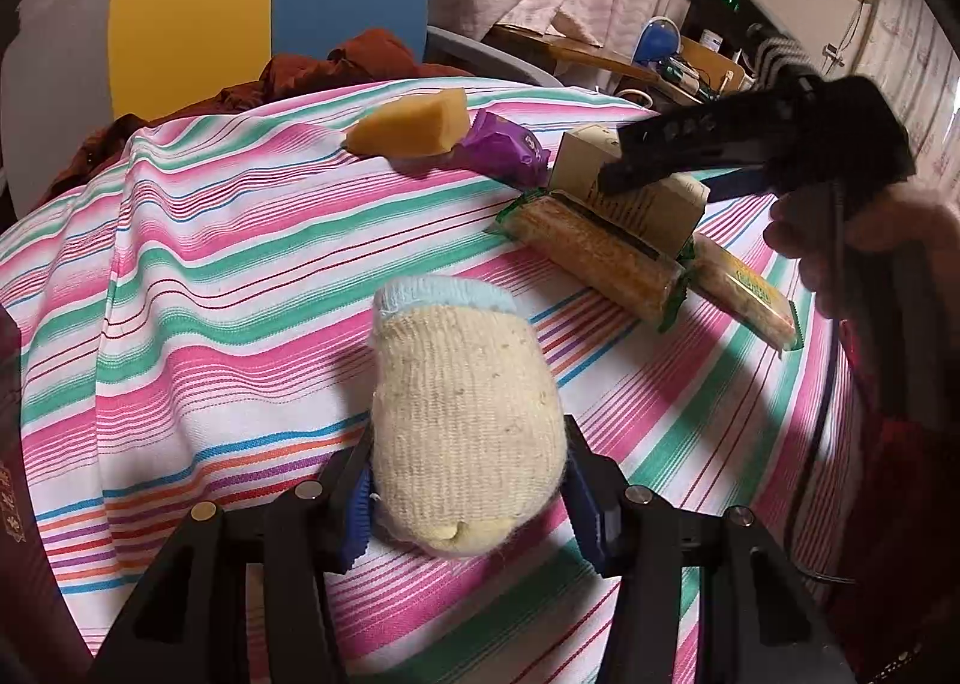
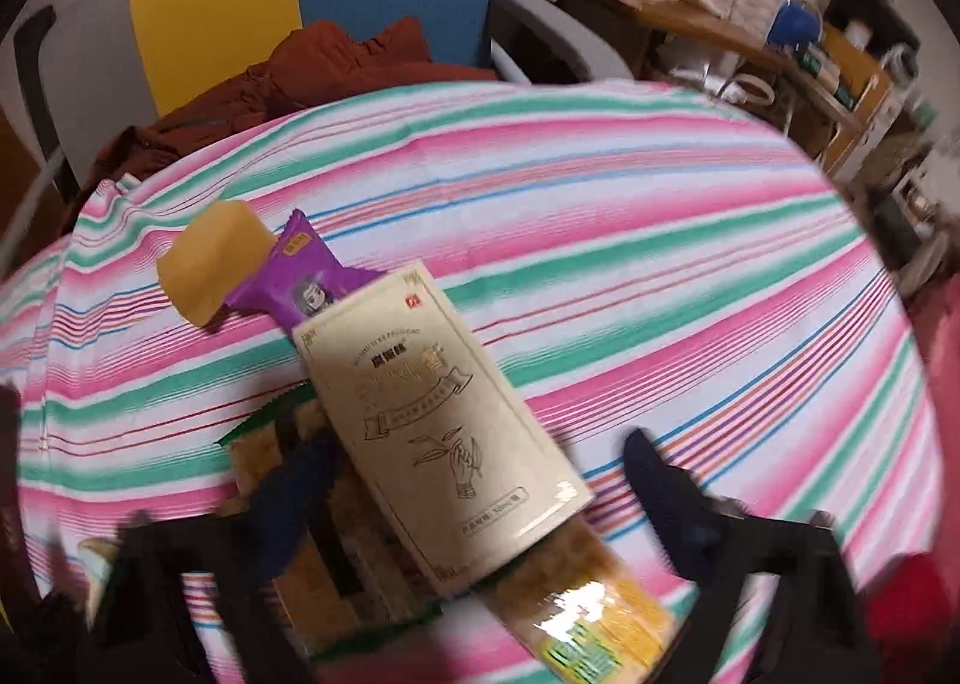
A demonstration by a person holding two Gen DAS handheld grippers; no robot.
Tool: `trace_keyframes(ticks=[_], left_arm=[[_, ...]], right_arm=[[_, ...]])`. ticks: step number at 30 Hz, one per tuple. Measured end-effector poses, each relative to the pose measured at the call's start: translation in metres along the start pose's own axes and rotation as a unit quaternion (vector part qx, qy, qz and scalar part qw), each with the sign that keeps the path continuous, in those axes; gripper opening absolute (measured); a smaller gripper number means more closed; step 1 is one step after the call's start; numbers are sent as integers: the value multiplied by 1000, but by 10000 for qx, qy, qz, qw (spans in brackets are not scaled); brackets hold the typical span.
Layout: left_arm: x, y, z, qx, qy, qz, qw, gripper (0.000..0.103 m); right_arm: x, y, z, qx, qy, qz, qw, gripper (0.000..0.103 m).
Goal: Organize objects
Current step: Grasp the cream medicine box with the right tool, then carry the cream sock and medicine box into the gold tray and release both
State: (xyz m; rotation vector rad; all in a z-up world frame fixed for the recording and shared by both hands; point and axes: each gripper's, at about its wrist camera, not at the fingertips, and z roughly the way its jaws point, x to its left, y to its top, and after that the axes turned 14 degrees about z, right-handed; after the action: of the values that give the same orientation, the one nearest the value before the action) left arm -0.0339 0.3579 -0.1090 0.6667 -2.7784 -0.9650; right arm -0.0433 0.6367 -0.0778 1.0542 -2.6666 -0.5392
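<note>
Left wrist: sock [image 1: 462, 432] between left tongs [image 1: 468, 498].

One sock [image 1: 465, 432], two snack bars [image 1: 606, 258], one box [image 2: 438, 420], one sponge [image 1: 411, 123], one purple packet [image 1: 504, 147]

left hand-held gripper [image 1: 468, 510] clamped, right hand-held gripper [image 2: 480, 480] spread

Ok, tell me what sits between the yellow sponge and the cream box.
A purple snack packet lies between the yellow sponge and the cream box, touching both. The right wrist view shows it best.
</note>
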Motion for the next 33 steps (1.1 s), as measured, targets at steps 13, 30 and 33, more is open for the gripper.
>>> trace_keyframes(ticks=[13,30,33], left_arm=[[-1,0,-1,-61,52,34,10000,51],[7,-9,-80,-371,114,-308,9988,51],[11,-12,-95,-479,181,-379,9980,51]], right_arm=[[-11,7,-23,-477,278,170,9983,52],[6,-16,-84,-708,1340,244,9881,51],[23,-30,-101,-730,1571,55,9849,51]])
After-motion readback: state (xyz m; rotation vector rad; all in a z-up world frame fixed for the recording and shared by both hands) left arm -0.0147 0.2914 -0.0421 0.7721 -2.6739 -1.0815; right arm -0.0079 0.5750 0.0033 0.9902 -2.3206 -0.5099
